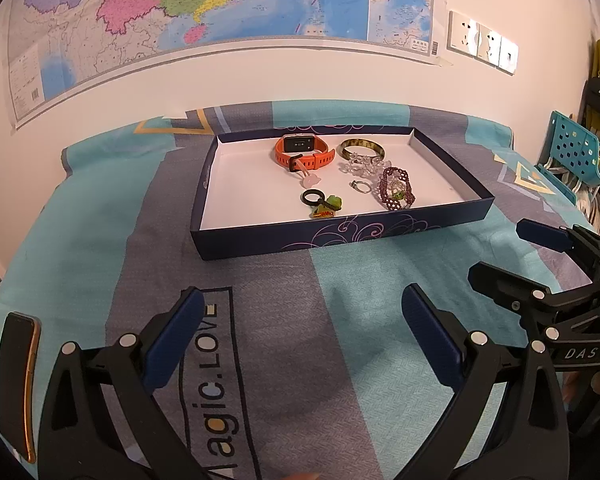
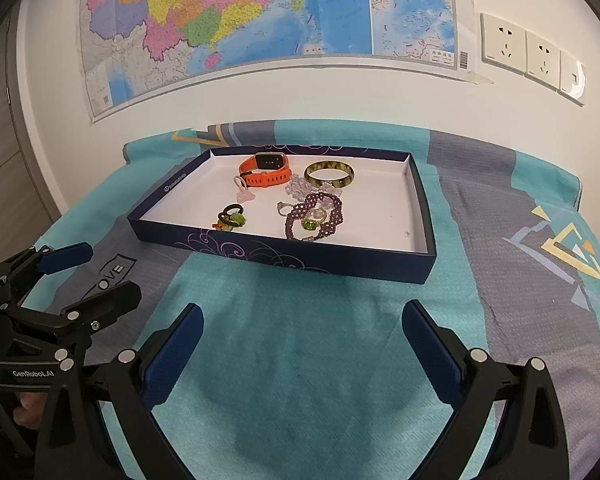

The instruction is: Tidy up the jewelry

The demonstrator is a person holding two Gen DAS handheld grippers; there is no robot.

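Observation:
A shallow dark-blue box lid point(image 1: 340, 234) point(image 2: 292, 258) with a white inside lies on the cloth. In it are an orange watch point(image 1: 304, 152) point(image 2: 266, 170), a green-brown bangle point(image 1: 362, 148) point(image 2: 330, 173), a clear bead bracelet point(image 1: 360, 166), a purple beaded bracelet point(image 1: 398, 188) point(image 2: 316, 216), a small silver ring point(image 1: 360, 187), a pink charm point(image 1: 311, 179) point(image 2: 246, 196) and a black ring with green charms point(image 1: 320, 202) point(image 2: 232, 218). My left gripper point(image 1: 304, 320) point(image 2: 88, 272) is open and empty in front of the box. My right gripper point(image 2: 302, 332) point(image 1: 508, 248) is open and empty beside it.
A phone point(image 1: 18, 384) lies on the cloth at the left of my left gripper. The table with its teal and grey cloth point(image 2: 300, 360) stands against a white wall with a map point(image 1: 220, 8) and sockets point(image 2: 524, 52). A teal chair point(image 1: 572, 152) stands at the right.

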